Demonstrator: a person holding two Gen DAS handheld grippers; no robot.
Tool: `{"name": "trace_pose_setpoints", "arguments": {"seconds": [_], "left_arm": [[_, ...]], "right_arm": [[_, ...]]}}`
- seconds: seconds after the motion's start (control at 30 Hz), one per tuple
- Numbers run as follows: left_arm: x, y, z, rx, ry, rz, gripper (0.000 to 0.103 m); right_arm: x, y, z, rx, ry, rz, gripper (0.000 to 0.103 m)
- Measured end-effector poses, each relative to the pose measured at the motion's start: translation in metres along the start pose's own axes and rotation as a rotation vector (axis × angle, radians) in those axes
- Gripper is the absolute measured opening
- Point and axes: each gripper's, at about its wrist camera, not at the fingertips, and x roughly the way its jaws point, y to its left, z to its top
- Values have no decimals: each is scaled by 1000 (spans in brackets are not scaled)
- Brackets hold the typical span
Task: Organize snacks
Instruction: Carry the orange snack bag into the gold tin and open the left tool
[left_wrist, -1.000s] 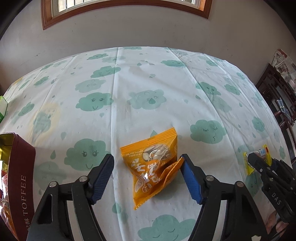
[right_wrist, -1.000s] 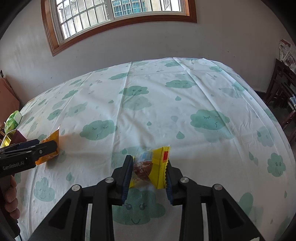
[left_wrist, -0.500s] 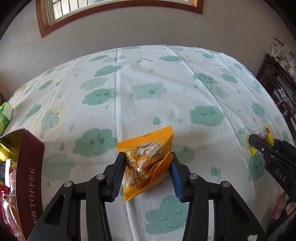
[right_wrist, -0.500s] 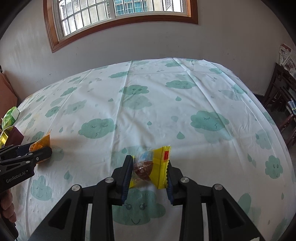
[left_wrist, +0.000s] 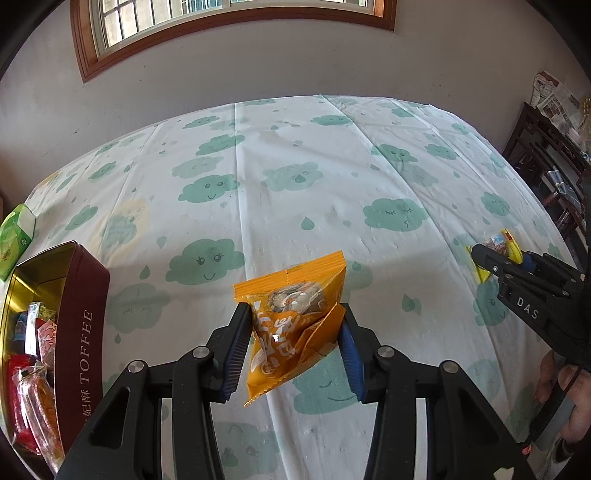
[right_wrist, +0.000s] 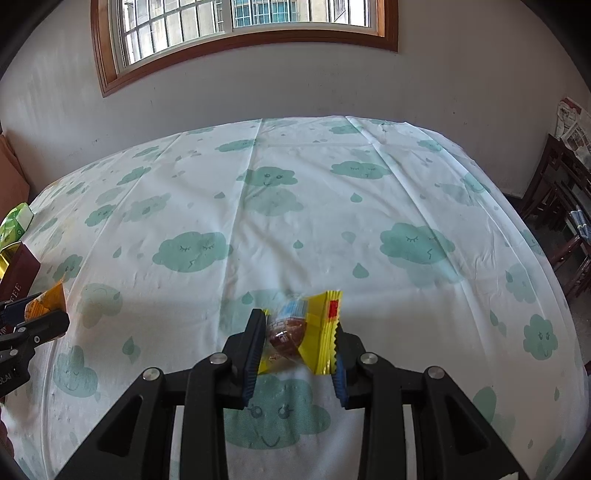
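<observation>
Orange snack packet (left_wrist: 291, 328) clamped in our left gripper (left_wrist: 293, 345), fingers just closed on it, lifted clear of cloud-print worktop (left_wrist: 295, 184), right of open toffee tin (left_wrist: 79, 314). Our right gripper (right_wrist: 297, 341) fingers pinch yellow snack packet (right_wrist: 314, 325) near worktop.

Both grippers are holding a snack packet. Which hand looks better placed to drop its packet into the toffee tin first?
Left. The left gripper grips the orange packet right beside the toffee tin; the right gripper, with the yellow packet, sits farther from it.
</observation>
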Motion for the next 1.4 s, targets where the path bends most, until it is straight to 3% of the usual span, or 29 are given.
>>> {"name": "trace_pose_setpoints", "arguments": {"seconds": [1.1,1.4], "left_arm": [[-56,33,-3,-18,-39,53,42],[-72,73,7,-68,-56,70,42]], "right_arm": [[0,1,0,-10,0,-11,33],[0,1,0,-11,-1,-12,33]]}}
